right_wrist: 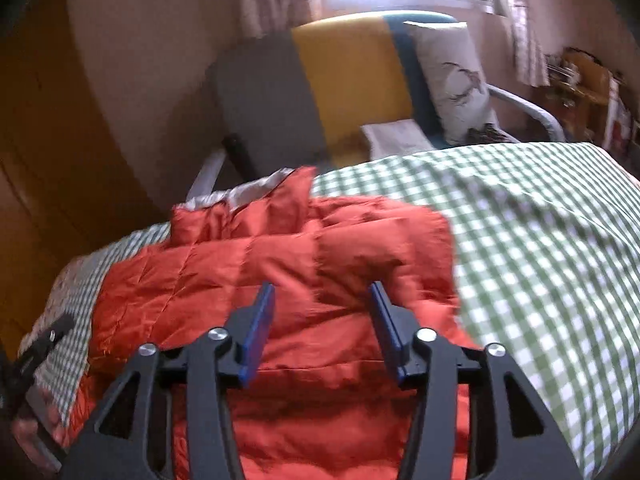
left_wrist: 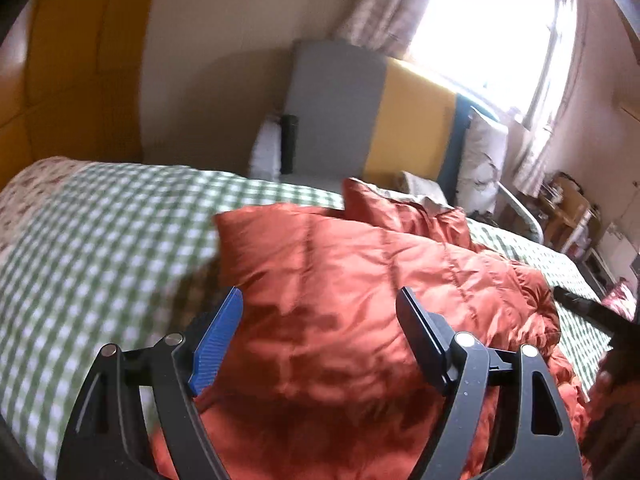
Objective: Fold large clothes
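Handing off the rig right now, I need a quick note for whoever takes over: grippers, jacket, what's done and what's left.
Left gripper: open, empty, above the jacket.
Right gripper: open, empty, also above the jacket.
The orange puffer jacket lies on the green checked bedspread, bunched up, its pale lining showing at the far end.
Done: jacket looks partly folded over itself; how far is unclear.
Left: likely grip an edge, finish and flatten the fold.

it was a home bedroom. a checked bed cover (right_wrist: 540, 240), curtained window (left_wrist: 480, 20), cushioned chair (right_wrist: 340, 92) and wooden wardrobe (left_wrist: 60, 60) showed it.
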The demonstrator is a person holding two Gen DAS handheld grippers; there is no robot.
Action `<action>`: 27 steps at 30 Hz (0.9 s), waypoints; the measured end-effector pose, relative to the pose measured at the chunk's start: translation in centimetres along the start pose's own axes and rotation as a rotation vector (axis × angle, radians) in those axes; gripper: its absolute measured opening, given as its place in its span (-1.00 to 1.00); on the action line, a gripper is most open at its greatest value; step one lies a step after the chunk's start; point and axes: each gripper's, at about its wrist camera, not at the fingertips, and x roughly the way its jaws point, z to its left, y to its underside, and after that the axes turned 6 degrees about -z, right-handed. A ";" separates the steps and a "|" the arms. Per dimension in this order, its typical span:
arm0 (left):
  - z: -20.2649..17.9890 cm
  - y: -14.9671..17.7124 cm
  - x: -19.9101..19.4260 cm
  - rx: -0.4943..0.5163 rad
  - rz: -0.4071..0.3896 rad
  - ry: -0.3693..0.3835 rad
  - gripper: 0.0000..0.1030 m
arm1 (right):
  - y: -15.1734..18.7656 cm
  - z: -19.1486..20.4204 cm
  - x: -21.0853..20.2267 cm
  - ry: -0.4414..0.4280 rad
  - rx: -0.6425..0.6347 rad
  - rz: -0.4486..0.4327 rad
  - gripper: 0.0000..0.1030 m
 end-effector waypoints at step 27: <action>1.4 3.4 4.1 -0.038 0.149 -0.038 0.67 | 0.9 -1.2 8.2 0.084 -0.091 0.144 0.70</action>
